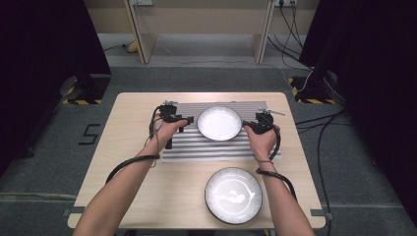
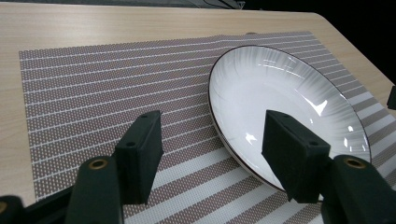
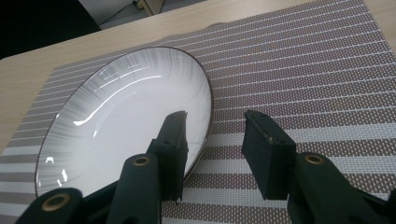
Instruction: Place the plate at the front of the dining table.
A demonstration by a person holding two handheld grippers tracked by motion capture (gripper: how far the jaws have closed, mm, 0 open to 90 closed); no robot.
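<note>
plate (image 1: pixel 219 123): glossy white, round, ribbed, dark rim, on striped woven mat (image 1: pixel 196 150) at back of wood surface (image 1: pixel 128 162) | second plate (image 1: pixel 233 194) near front edge | my left gripper (image 1: pixel 183 123), right gripper (image 1: pixel 246 125) flank it, jaws released, forearms stretched forward

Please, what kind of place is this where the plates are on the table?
Probably a recording studio or lab set up as a dining spot, not a home. Black curtains flank a lone wooden table, cables run over grey carpet, and striped hazard tape marks the stand bases.
</note>
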